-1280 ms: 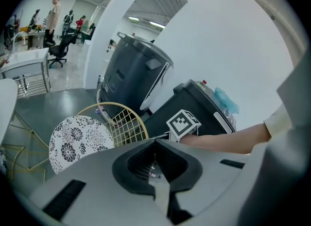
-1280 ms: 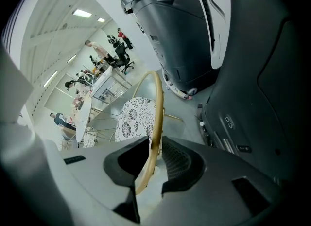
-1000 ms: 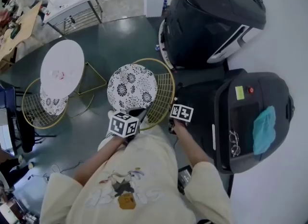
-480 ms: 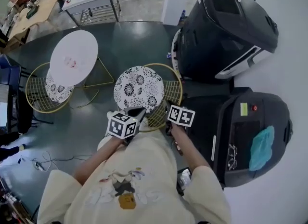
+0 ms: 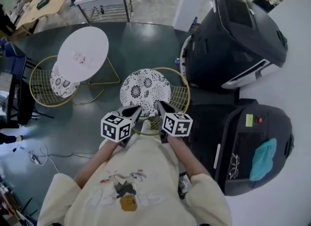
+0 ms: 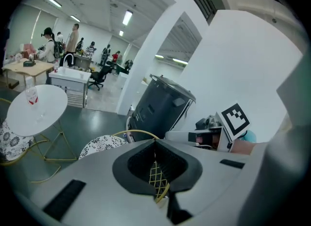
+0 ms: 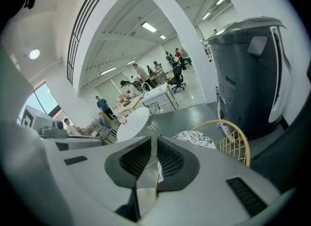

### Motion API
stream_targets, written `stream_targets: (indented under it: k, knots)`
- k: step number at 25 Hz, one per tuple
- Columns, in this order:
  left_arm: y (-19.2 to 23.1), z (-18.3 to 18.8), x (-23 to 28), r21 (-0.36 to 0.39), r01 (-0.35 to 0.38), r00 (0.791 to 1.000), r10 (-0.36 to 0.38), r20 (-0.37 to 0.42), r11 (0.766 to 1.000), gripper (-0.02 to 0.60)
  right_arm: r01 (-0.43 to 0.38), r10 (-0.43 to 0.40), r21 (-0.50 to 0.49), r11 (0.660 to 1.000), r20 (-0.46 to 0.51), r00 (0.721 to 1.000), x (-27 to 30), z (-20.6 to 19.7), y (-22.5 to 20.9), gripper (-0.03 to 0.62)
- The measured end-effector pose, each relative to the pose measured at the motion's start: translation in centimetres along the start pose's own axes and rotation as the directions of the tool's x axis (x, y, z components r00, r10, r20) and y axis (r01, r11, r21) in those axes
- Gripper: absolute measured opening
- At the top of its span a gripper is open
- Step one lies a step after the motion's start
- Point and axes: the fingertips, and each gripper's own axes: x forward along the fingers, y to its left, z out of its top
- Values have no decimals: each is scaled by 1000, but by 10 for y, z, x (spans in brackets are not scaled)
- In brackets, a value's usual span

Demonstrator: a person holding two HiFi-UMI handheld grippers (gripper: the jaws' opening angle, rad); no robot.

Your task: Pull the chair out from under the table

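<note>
While the gold wire-mesh chair (image 5: 181, 96) with its round black-and-white floral cushion (image 5: 145, 87) stands clear of the round white table (image 5: 91, 44), the left gripper (image 6: 155, 141) is pinched together, empty; the right gripper (image 7: 151, 140), just closing, leaves a bare slit.

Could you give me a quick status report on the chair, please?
Left gripper shut on chair backrest wire. Right gripper just closing, wire between jaws, gap showing. Chair beside table, not under; dark machine close alongside.

Bright, even light from ceiling strips (image 6: 127, 17); fisheye bending and dark corners in both gripper views.
</note>
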Motion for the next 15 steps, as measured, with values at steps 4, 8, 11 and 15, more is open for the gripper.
stream_targets:
  k: [4,8,11,15]
  knots:
    - [2,12,-15,5,-16,999,15,39,1000,9,-45,45,-47,998,3,999,-2,10,24,41]
    - [-4,24,-29,35,-26,997,23,74,999,9,-64,69,-119,991,45,997,-12,28,47,41]
    - [-5,33,-38,38,-35,994,31,104,999,9,-66,82,-179,982,82,993,-17,42,63,41]
    - [-2,46,-50,40,-65,988,58,140,997,9,-73,106,-247,966,122,987,-22,58,85,40]
